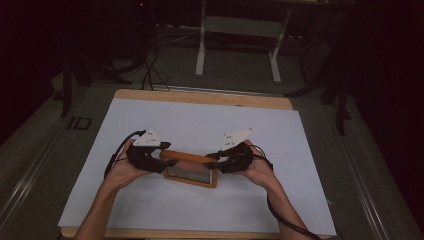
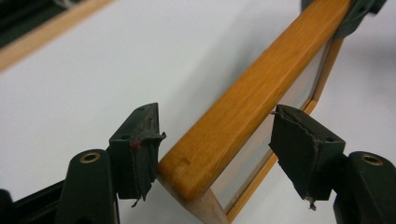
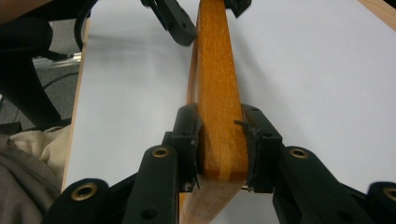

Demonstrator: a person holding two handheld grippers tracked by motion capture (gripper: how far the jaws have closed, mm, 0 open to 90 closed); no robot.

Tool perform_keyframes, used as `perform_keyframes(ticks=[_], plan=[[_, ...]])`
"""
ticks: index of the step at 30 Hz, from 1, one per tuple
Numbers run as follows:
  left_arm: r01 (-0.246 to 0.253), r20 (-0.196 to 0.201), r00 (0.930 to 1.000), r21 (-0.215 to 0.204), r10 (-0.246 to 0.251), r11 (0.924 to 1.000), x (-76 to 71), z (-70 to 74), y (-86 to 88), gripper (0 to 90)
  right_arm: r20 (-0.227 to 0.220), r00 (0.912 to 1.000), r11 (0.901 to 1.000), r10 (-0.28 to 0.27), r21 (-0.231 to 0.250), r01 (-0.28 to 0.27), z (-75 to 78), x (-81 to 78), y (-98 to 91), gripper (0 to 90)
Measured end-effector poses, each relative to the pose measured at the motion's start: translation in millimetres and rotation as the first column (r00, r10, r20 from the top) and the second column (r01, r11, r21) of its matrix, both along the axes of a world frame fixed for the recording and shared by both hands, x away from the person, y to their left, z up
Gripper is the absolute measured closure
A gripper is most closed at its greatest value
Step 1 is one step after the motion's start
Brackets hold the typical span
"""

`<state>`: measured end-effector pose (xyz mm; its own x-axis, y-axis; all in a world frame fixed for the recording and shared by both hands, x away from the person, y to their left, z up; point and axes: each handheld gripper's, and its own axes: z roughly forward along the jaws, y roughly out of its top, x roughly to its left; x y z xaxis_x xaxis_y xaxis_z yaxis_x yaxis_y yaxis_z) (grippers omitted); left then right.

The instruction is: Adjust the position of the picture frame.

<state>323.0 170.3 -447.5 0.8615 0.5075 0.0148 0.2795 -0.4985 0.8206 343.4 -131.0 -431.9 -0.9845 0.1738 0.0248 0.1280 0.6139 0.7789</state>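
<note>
A wooden frame (image 1: 190,159) with an orange-brown top bar and a clear pane stands upright on the white table sheet (image 1: 200,120). My left gripper (image 1: 167,161) is at the frame's left end. In the left gripper view its jaws (image 2: 222,149) stand open on either side of the top bar (image 2: 247,102), with a plain gap at the right pad (image 2: 299,144). My right gripper (image 1: 212,159) is at the other end. In the right gripper view it is (image 3: 219,140) shut on the bar (image 3: 215,70), both pads pressed on the wood.
The white sheet covers a wooden table whose edge (image 1: 200,96) shows at the back. Beyond it stand a pale desk frame (image 1: 240,30) and cables (image 1: 150,65) on the dark floor. A beige cloth (image 3: 28,154) lies off the table's side.
</note>
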Motion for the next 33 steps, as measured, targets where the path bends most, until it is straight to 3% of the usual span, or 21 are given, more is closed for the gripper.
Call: perform_keyframes(ticks=[4,8,13,16,19,23,28,33], plan=[[0.035,0.048,0.9982,0.018,-0.036,0.9992,-6.6,12.1,-8.5,35.3,0.021,0.9997,0.9998,0.014,-0.015,-0.014,12.3,2.5,1.7,69.5],[0.072,0.088,0.993,0.077,-0.079,0.9944,-8.6,23.1,-26.7,36.7,0.052,0.998,0.9979,0.035,-0.057,-0.032,23.9,2.1,9.3,69.6],[0.127,0.083,0.9867,0.143,-0.14,0.9815,-4.6,24.7,-48.1,43.0,0.091,0.9929,0.9928,0.078,-0.098,-0.069,33.9,-0.9,23.0,69.6],[0.167,0.066,0.9817,0.151,-0.179,0.9743,-3.5,23.6,-54.6,53.8,0.107,0.9899,0.9897,0.093,-0.118,-0.081,38.4,-3.6,30.1,69.6],[0.195,0.074,0.9753,0.157,-0.208,0.9682,-4.7,23.5,-51.9,57.9,0.117,0.9872,0.9864,0.109,-0.136,-0.092,40.8,-4.7,33.7,69.3],[0.204,0.1,0.9692,0.184,-0.225,0.9615,-10.7,23.4,-49.1,64.1,0.126,0.9859,0.9898,0.111,-0.103,-0.098,40.9,-5.3,33.0,64.6],[0.195,0.101,0.9717,0.162,-0.213,0.9672,-12.5,23.0,-40.7,68.4,0.129,0.9908,0.9987,0.042,-0.034,-0.038,40.9,-2.2,24.1,48.9],[0.173,0.11,0.9761,0.133,-0.188,0.976,-15.3,21.6,-32.1,68.6,0.127,0.9906,0.9987,-0.051,0.003,0.051,29.3,2.2,6.7,39.4]])
